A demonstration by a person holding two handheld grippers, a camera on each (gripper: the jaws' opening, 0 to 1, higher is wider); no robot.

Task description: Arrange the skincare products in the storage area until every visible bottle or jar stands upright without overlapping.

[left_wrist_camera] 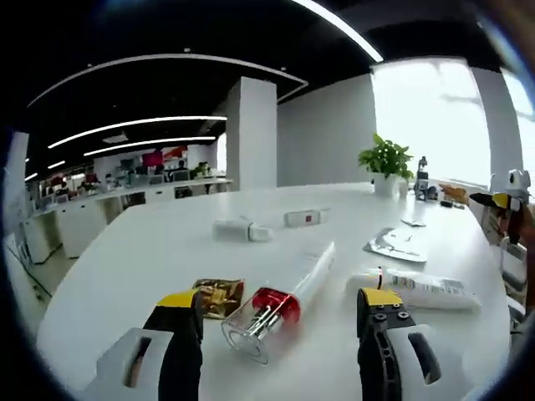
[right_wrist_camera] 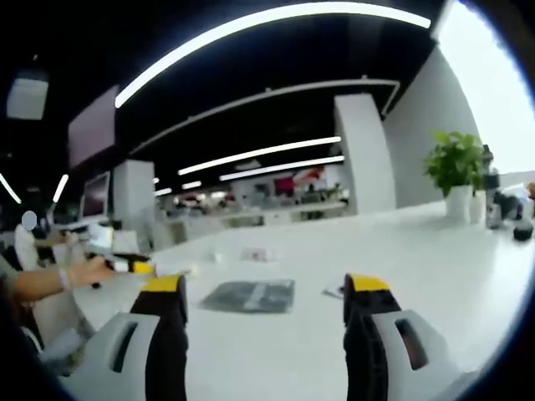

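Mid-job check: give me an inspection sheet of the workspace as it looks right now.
Surface: white table, bare between items.
Job's things: red-and-clear bottle lying on its side; white tube lying flat; two small white items beyond, also flat.
Clutter: gold packet; silver sachet; dark sachet.
Grippers: left gripper open around the bottle's near end; right gripper open, empty.
Cables: nothing seen.
Surroundings: potted plant, open office.

1. Small items beside the potted plant (left_wrist_camera: 385, 164) are too small to identify.
2. The clear-capped bottle (left_wrist_camera: 280, 302) partly hides the gold packet (left_wrist_camera: 219, 297).
3. Distant desks behind the white pillar (left_wrist_camera: 252, 134) blur.
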